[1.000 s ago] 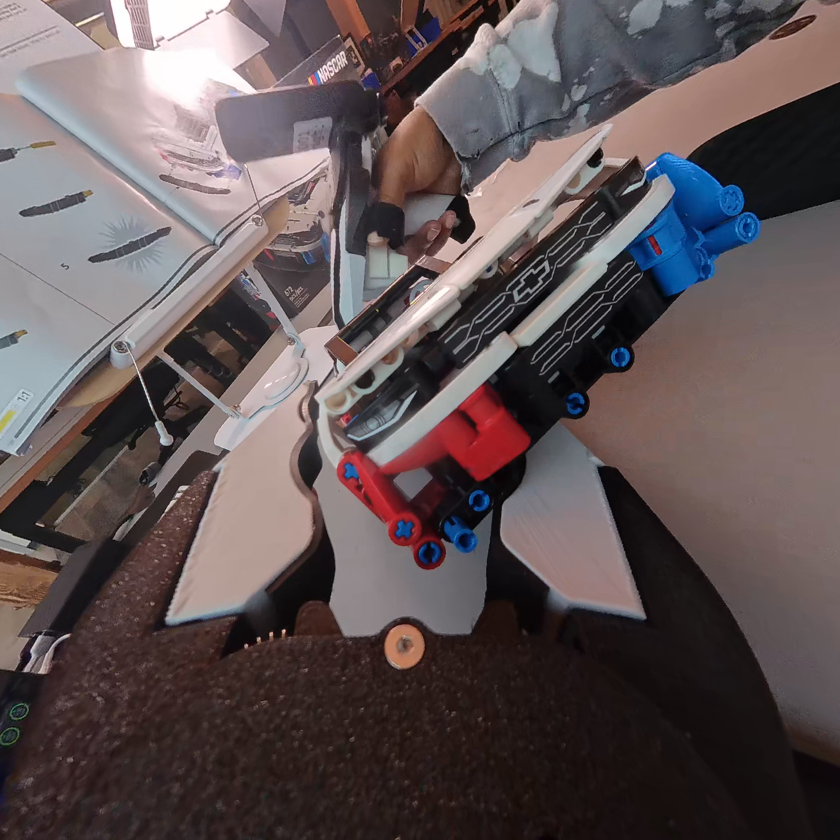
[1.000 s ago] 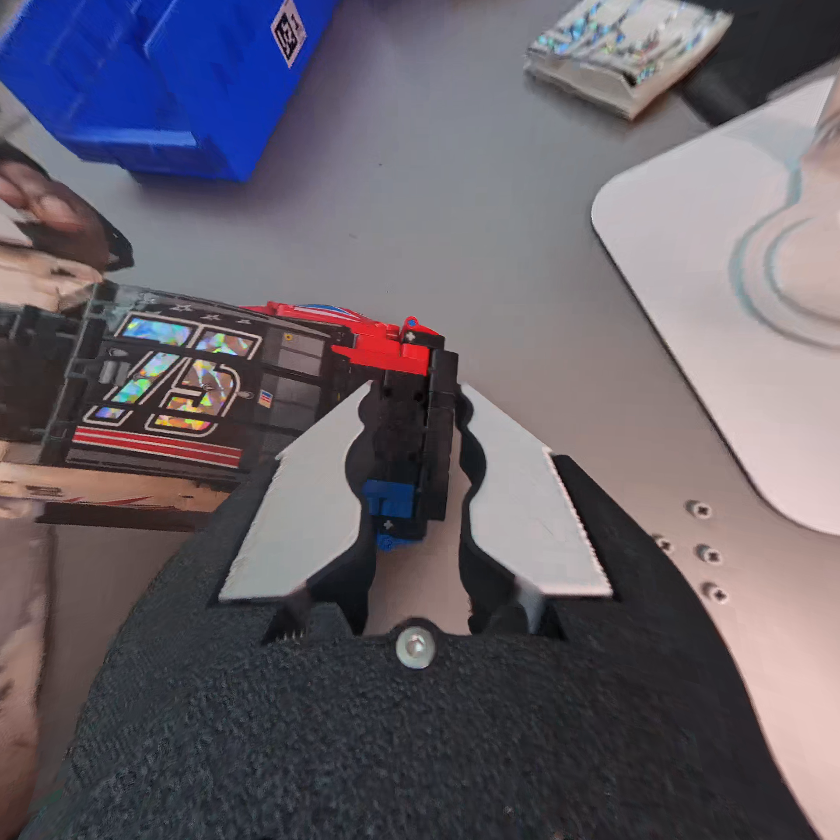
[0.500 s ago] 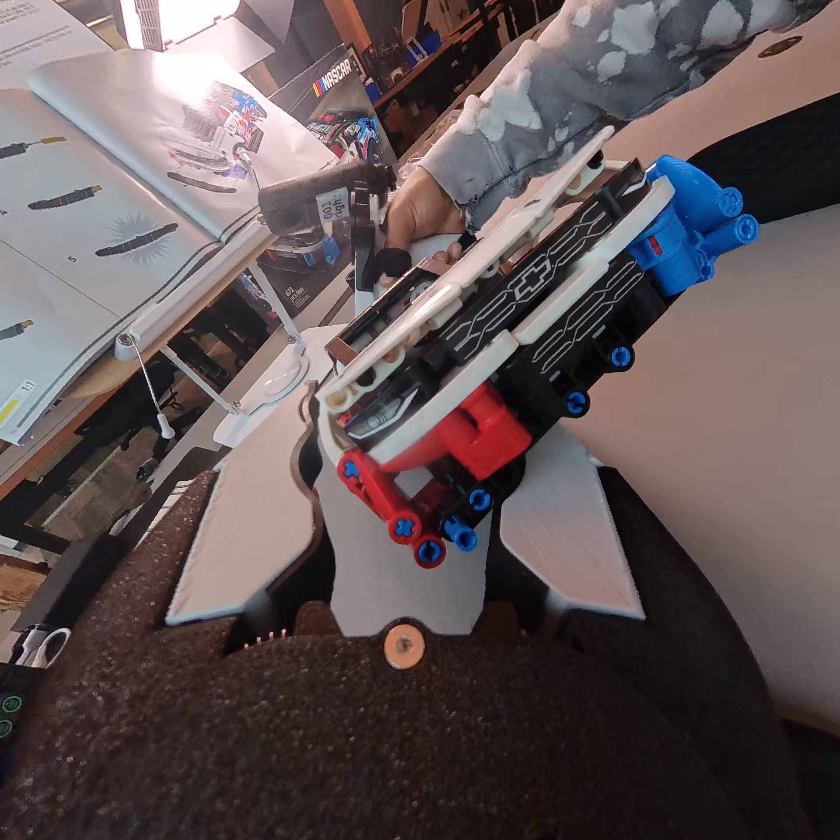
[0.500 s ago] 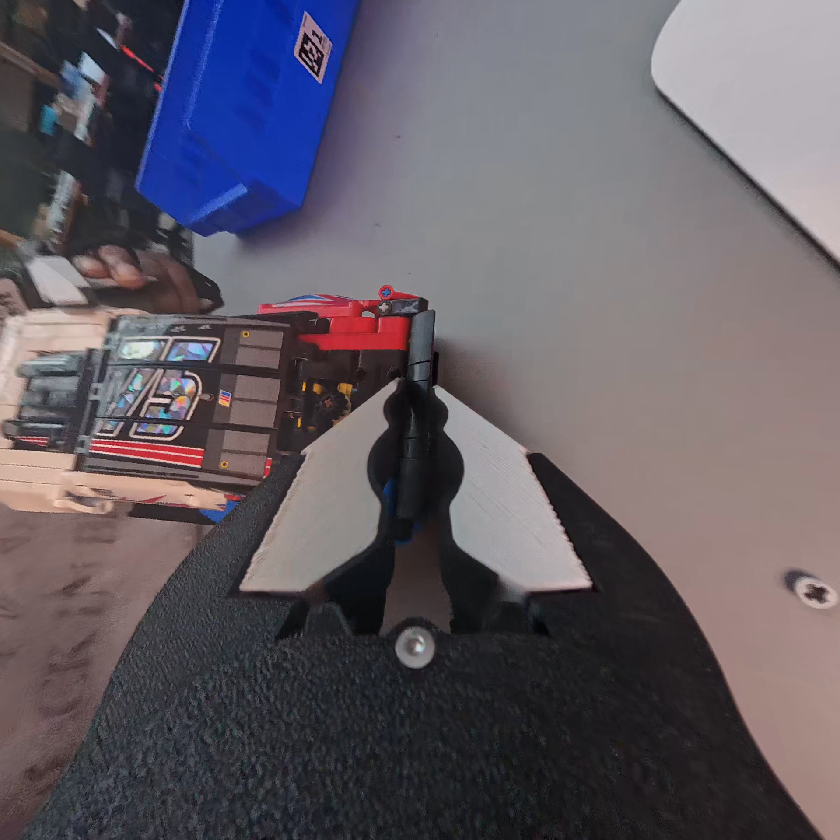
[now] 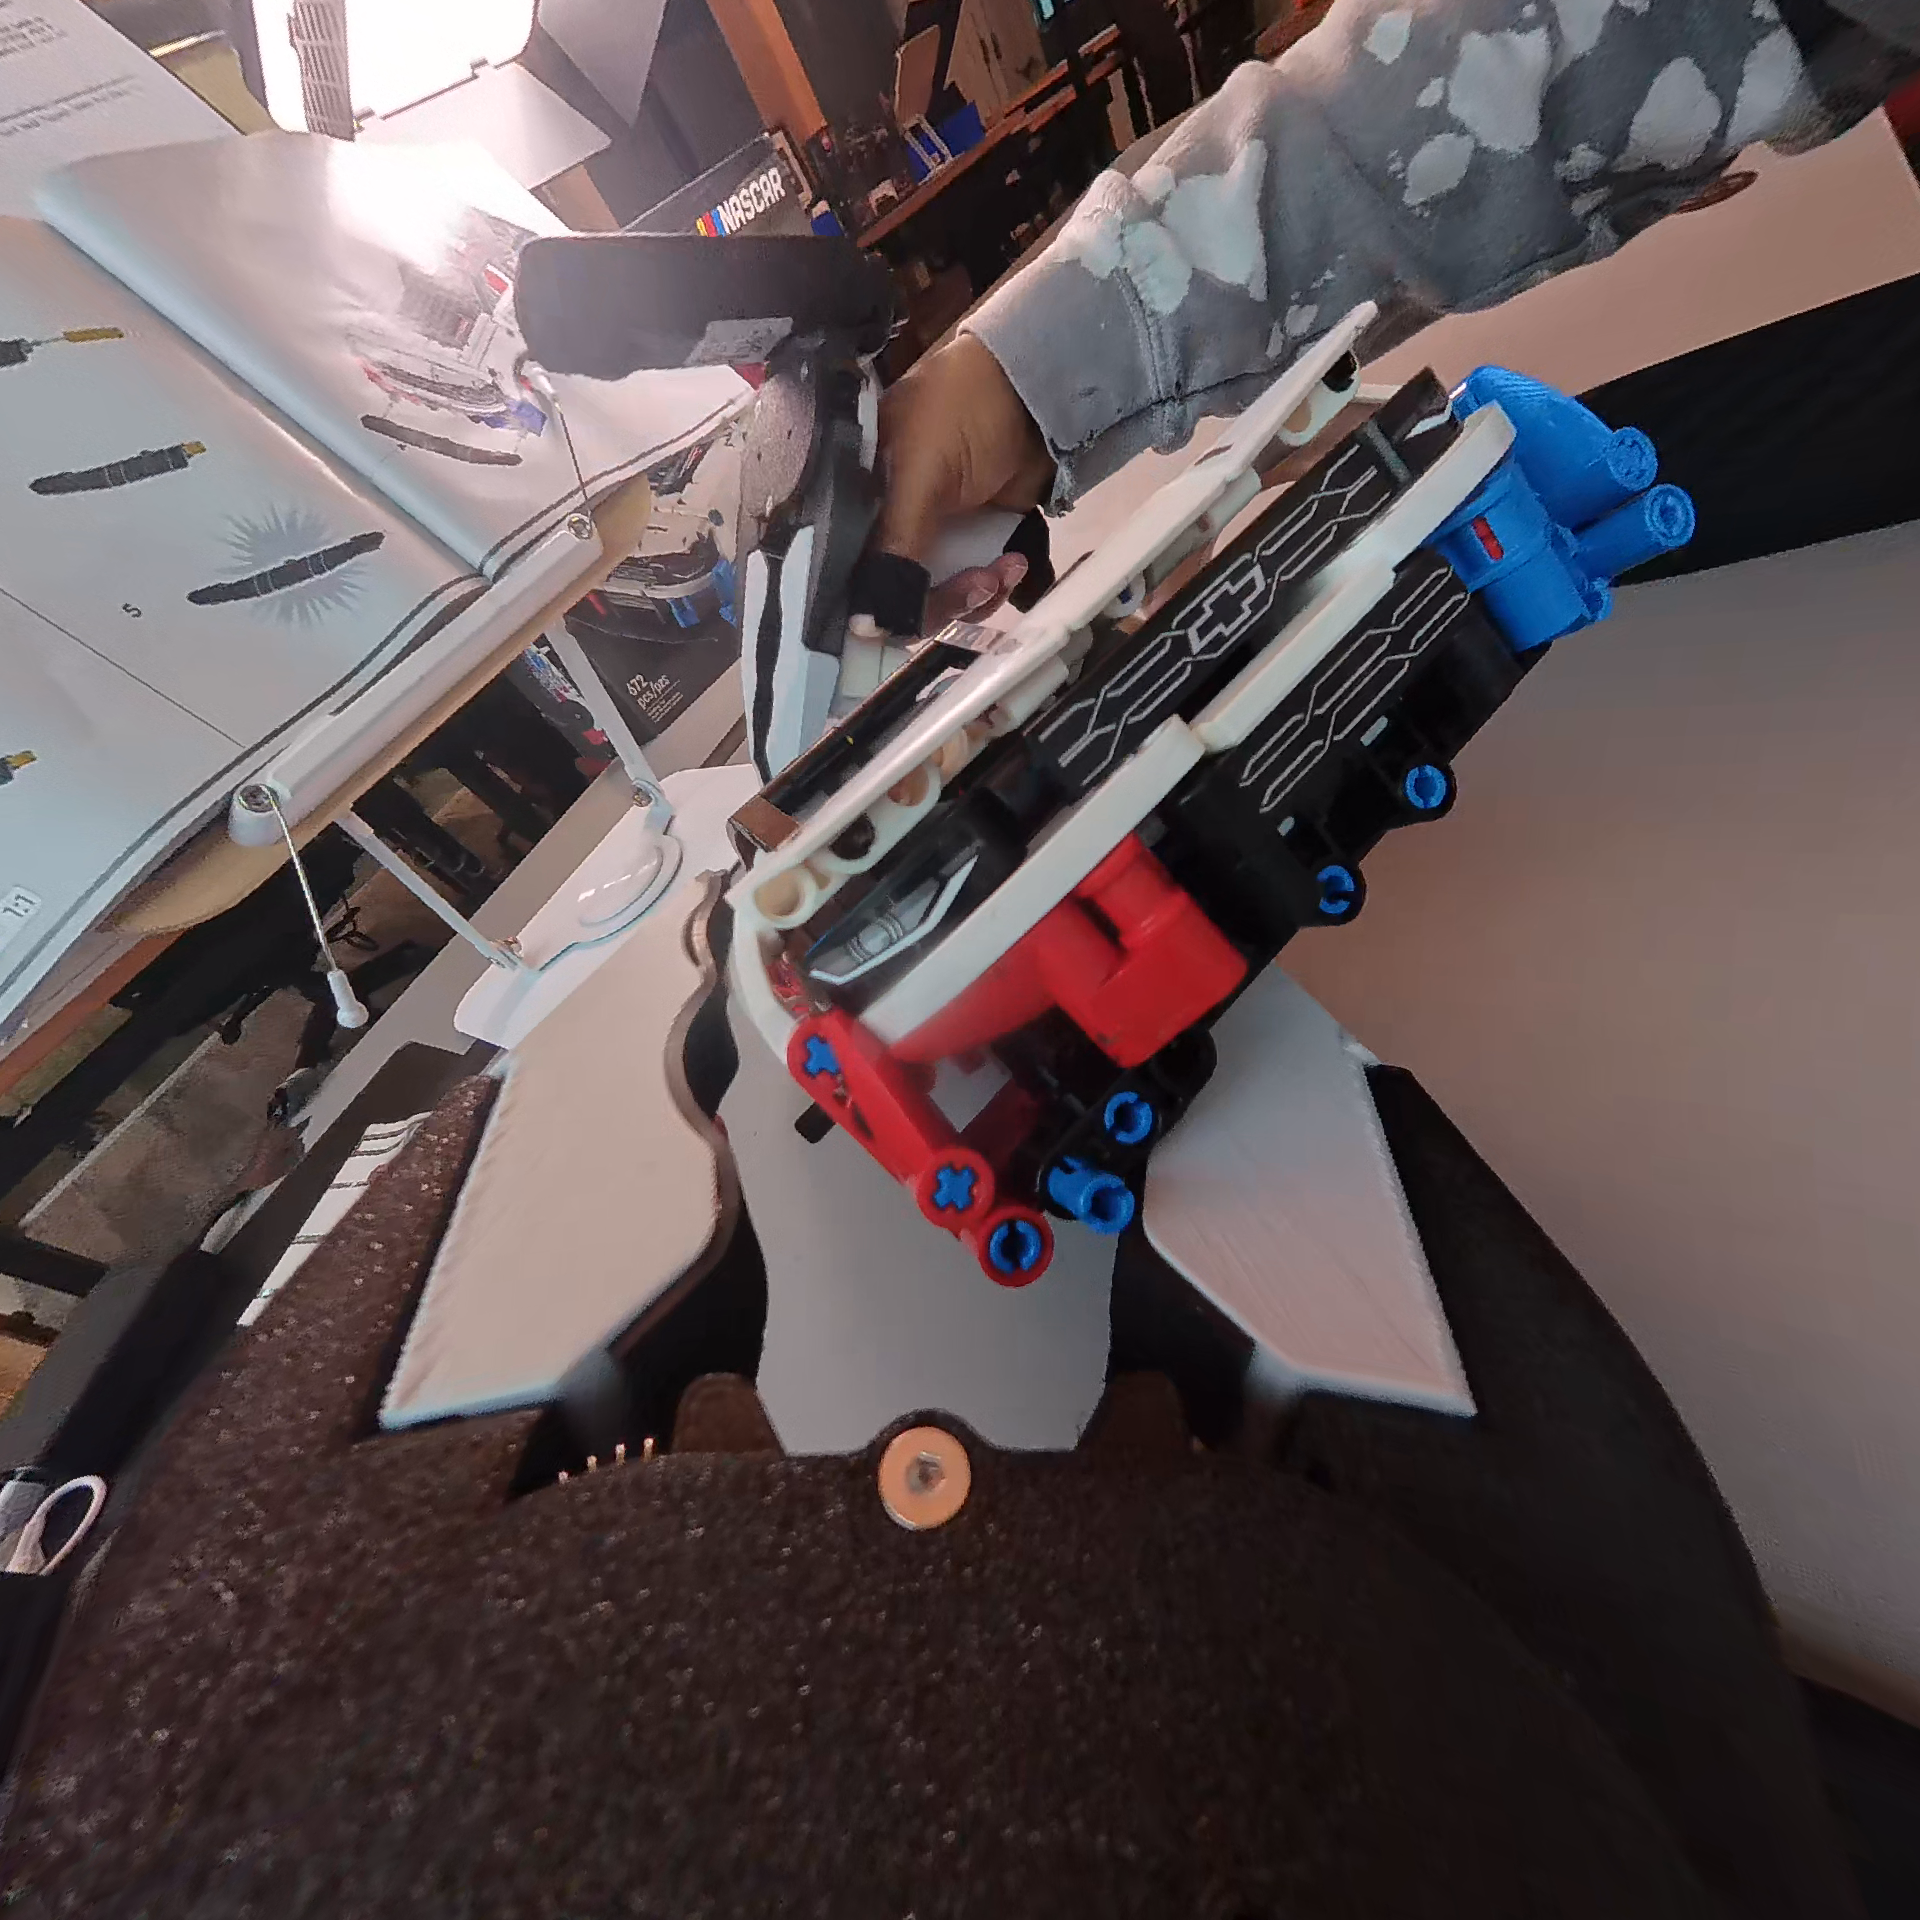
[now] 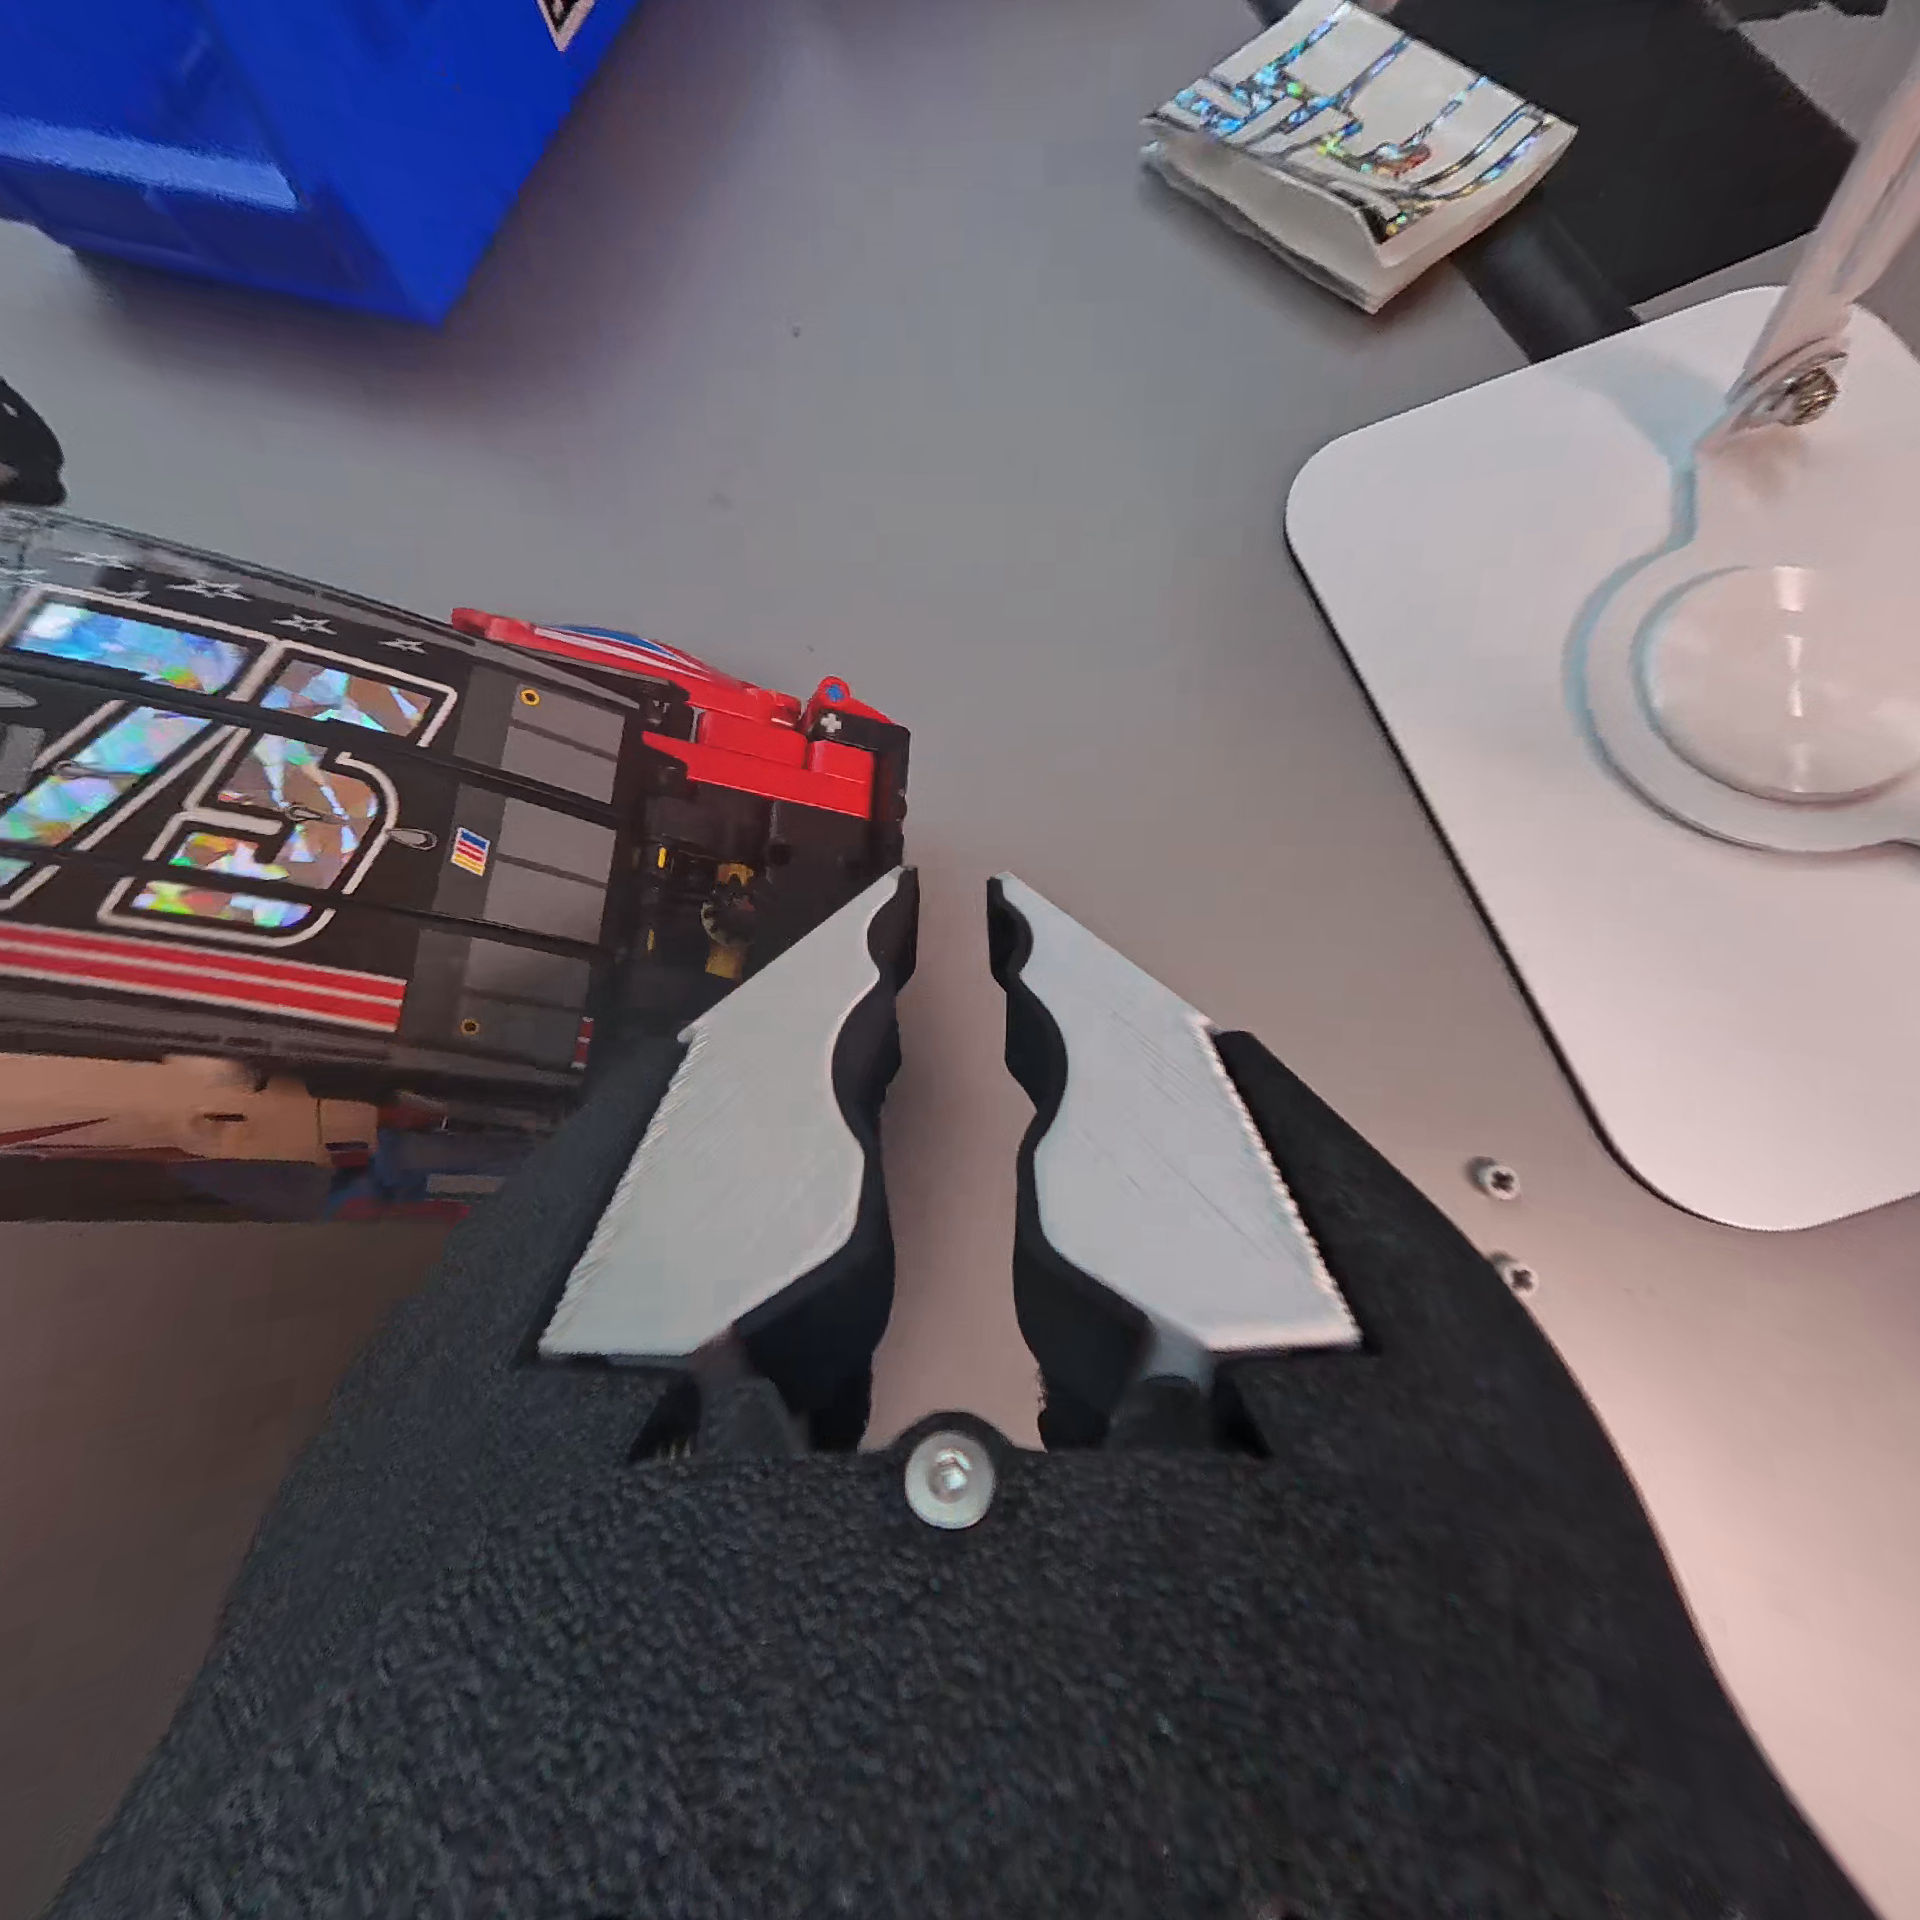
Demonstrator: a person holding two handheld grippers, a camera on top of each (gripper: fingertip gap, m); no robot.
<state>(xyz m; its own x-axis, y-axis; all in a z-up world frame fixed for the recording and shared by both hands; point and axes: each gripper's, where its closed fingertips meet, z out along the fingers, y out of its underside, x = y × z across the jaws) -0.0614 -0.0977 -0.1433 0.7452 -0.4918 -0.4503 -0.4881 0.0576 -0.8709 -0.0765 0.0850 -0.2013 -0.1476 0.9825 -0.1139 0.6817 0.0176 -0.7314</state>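
Left gripper (image 5: pixel 940 1049) clamping toy brick car (image 5: pixel 1164 790) by its front end, car tilting above pale surface (image 5: pixel 1662 987). Right gripper (image 6: pixel 951 904) standing narrowly parted, gripping nothing, tips just beside car's red rear corner. Grey surface carrying blue bin (image 6: pixel 312 135) at far left, folded holographic sticker sheet (image 6: pixel 1361 156) far right, white stand base (image 6: pixel 1558 831) near right. Open instruction booklet (image 5: pixel 208 468) resting on stand. Dim shelving filling room behind.

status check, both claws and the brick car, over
Left claw shut on brick car. Right claw open, empty, beside car's rear. Book stand base sits right.
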